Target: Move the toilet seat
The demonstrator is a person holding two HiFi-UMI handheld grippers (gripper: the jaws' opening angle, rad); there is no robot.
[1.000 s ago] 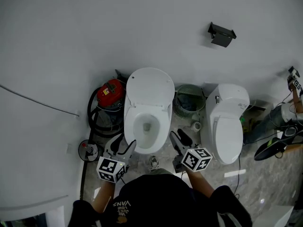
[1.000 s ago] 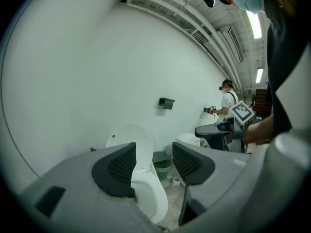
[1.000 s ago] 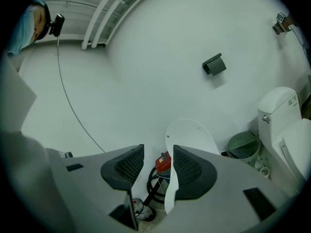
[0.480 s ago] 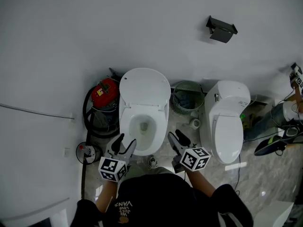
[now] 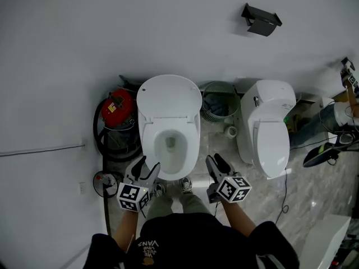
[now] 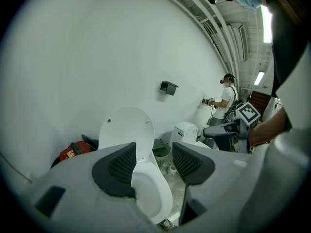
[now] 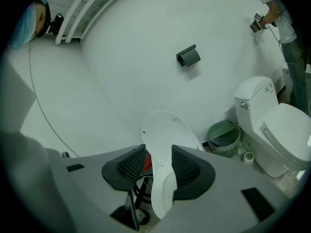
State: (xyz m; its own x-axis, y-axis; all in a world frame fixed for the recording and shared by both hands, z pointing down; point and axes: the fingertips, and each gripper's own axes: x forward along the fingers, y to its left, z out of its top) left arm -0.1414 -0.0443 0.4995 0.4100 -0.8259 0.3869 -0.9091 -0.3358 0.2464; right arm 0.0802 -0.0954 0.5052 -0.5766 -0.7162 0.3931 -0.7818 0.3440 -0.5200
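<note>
A white toilet stands against the wall with its lid [image 5: 169,97] raised and its seat ring [image 5: 150,144] down on the bowl. My left gripper [image 5: 148,165] is open at the bowl's front left corner, clear of the rim. My right gripper [image 5: 215,160] is open a little to the right of the bowl's front. In the left gripper view the lid [image 6: 127,127] and bowl [image 6: 151,194] show beyond the empty jaws of the left gripper [image 6: 153,155]. Through the right gripper [image 7: 159,163] I see the lid [image 7: 167,130] side-on, with nothing held.
A second white toilet [image 5: 269,133], lid shut, stands to the right, with a green basket [image 5: 220,106] between the two. A red vacuum [image 5: 116,108] with black hose sits left of the bowl. A black holder [image 5: 261,18] hangs on the wall. Another person [image 5: 336,122] stands at far right.
Both grippers have sunk and come closer to the toilet's front. The left one has drawn nearer the bowl's left corner. The person's shoes now show below the bowl.
</note>
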